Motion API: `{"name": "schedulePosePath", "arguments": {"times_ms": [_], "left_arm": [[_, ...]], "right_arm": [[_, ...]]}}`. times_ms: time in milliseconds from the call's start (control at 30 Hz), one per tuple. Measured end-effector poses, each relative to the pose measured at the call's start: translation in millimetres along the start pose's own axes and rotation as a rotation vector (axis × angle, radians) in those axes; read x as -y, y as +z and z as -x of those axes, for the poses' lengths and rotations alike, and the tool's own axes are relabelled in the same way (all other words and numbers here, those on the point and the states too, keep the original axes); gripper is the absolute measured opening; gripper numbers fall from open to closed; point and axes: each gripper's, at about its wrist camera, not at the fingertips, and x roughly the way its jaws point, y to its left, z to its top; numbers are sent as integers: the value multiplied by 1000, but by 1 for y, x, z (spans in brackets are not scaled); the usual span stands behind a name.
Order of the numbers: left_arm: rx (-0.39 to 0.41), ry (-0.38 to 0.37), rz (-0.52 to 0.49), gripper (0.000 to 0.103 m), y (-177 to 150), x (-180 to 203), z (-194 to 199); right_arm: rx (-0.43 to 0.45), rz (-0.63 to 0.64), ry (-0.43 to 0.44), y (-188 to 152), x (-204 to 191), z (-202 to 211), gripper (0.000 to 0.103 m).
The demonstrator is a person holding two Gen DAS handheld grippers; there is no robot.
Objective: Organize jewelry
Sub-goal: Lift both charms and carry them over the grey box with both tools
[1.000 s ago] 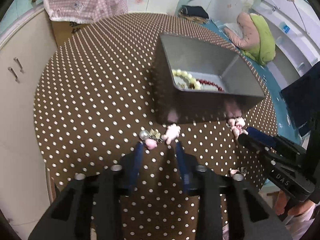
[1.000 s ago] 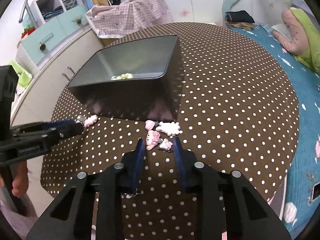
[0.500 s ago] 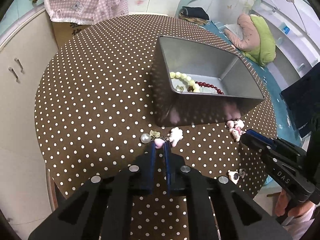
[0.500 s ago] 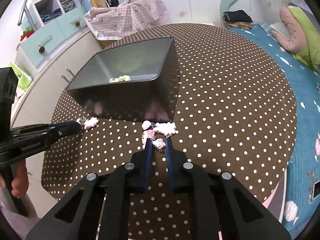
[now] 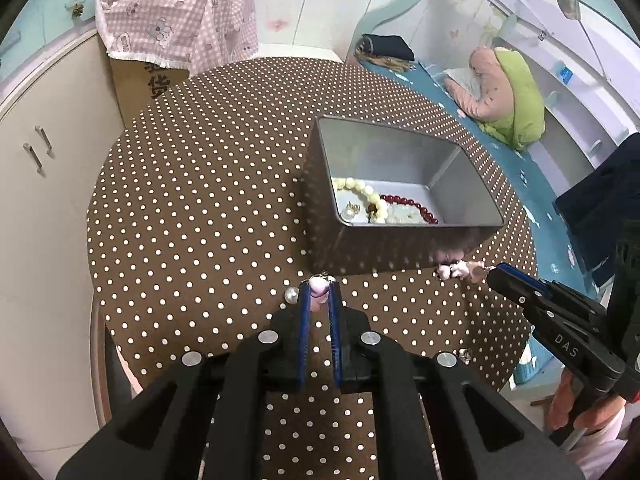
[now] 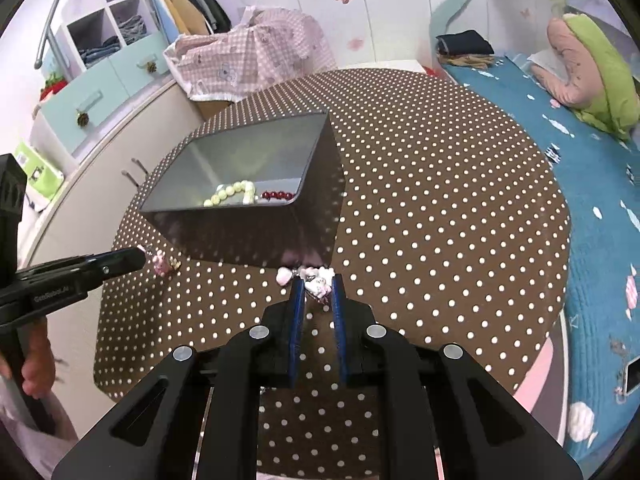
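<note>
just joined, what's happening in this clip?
Jewelry sorting on a polka-dot table. Each hand-held tool has pinched a pink charm piece near the metal box: left tool on one charm, right tool on a charm cluster. The box already holds a cream bead strand and red beads.

A pink charm (image 5: 319, 285) with a small metal clasp sits pinched between the tips of the left gripper (image 5: 319, 300), a loose pearl bead (image 5: 291, 294) just to its left. A cluster of pink-and-white charms (image 6: 316, 280), possibly cartoon cats, sits between the right gripper (image 6: 317, 292) tips. Ahead of both, the open grey metal box (image 5: 400, 248) holds a cream bead bracelet (image 5: 370, 196) and a red bead bracelet (image 5: 412, 206).
</note>
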Motion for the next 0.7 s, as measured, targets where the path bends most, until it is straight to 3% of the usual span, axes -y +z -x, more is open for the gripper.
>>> {"name": "schedulePosePath", "arguments": {"times_ms": [700], "left_arm": [[65,28,20,8,16,-11,19]], "right_arm": [[86,-2,-4,24,0,23,14]]}}
